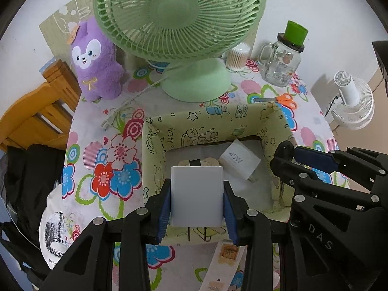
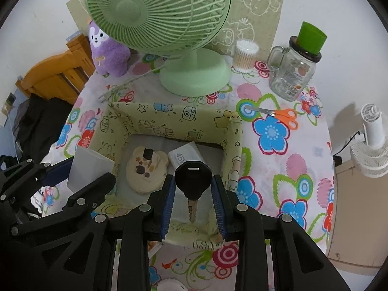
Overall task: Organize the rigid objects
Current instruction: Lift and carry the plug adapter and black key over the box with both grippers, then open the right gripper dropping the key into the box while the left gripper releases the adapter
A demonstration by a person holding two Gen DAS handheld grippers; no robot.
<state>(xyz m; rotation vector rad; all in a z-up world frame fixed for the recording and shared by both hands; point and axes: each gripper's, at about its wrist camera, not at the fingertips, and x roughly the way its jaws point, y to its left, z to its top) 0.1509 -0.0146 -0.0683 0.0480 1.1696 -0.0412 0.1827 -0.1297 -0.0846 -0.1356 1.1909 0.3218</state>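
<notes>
- Step in hand, by my read: drop-off. Both grippers hang over the pale green fabric storage box w/ black doodle print [image 1: 213, 123], lower centre of both views, each w/ 1 item.
- Left gripper [image 1: 197, 208]: jaws clamped on a plain white rectangular plastic block [image 1: 197, 195], lower centre of left view, over the box's near wall.
- Right gripper [image 2: 193, 208]: jaws closed on a black-headed metal key [image 2: 192, 178], blade toward the camera, lower centre of right view, above the box interior.
- Already in the box: 1 white charger block marked 45W [image 1: 240, 161] and 1 beige bear-shaped flat piece w/ a black clip [image 2: 146, 169], side by side.
- Next move, prob.: lower each item into free floor space, clear of those 2, then open jaws. The block needs to go further in past the near wall.
- Count: 2 grippers, 1 box, 2 items inside, 2 items held.
- Elsewhere on the floral tablecloth [image 2: 274, 169]: 1 green desk fan [image 1: 179, 19], 1 purple plush toy [image 1: 95, 60], 1 glass mug-jar w/ green cap [image 2: 294, 70], 1 pair of orange-handled scissors [image 2: 278, 114].
</notes>
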